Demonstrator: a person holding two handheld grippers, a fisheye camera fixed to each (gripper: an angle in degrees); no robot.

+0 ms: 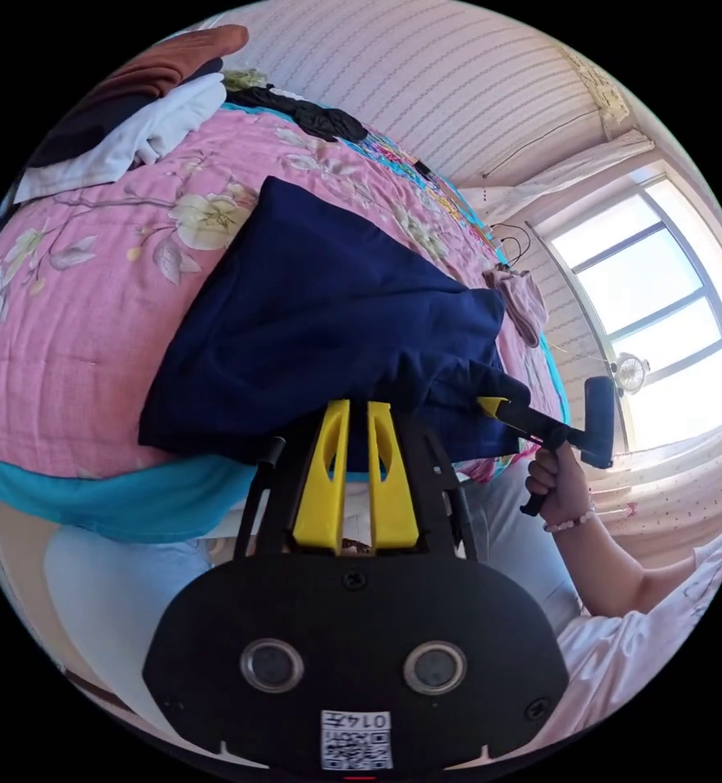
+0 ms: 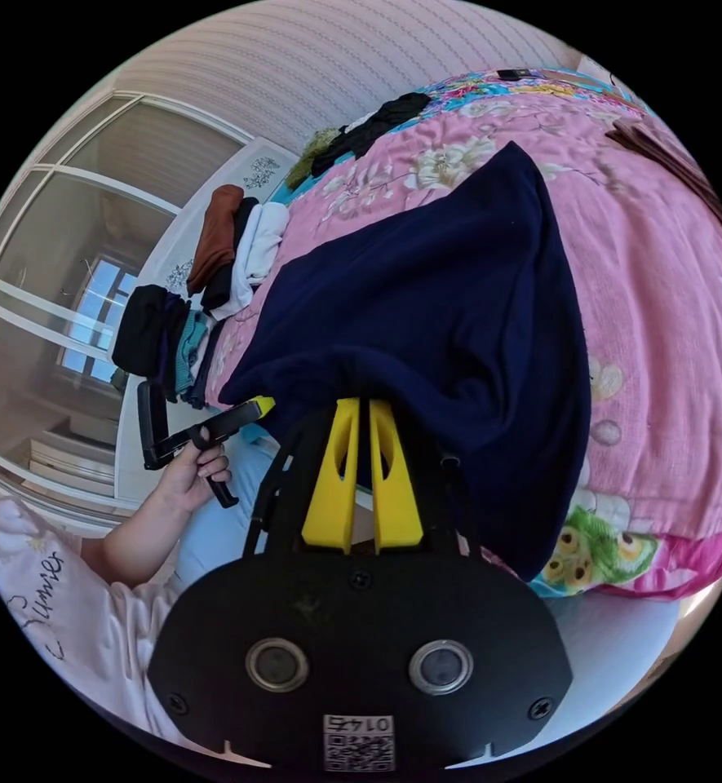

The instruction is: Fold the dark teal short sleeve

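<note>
Both hand-held grippers (image 1: 356,410) (image 2: 359,405) pinching dark shirt (image 1: 320,326) hem, smooth, half-folded

The short sleeve (image 1: 312,326) was soft matt cloth; the quilt (image 1: 83,351) at nine o'clock looked stitched, puckered cotton; both grippers' jaws were smooth plastic.

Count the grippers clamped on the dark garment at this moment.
2: the left gripper and the right gripper each pinch the dark garment's near edge, at the bed's side.
</note>
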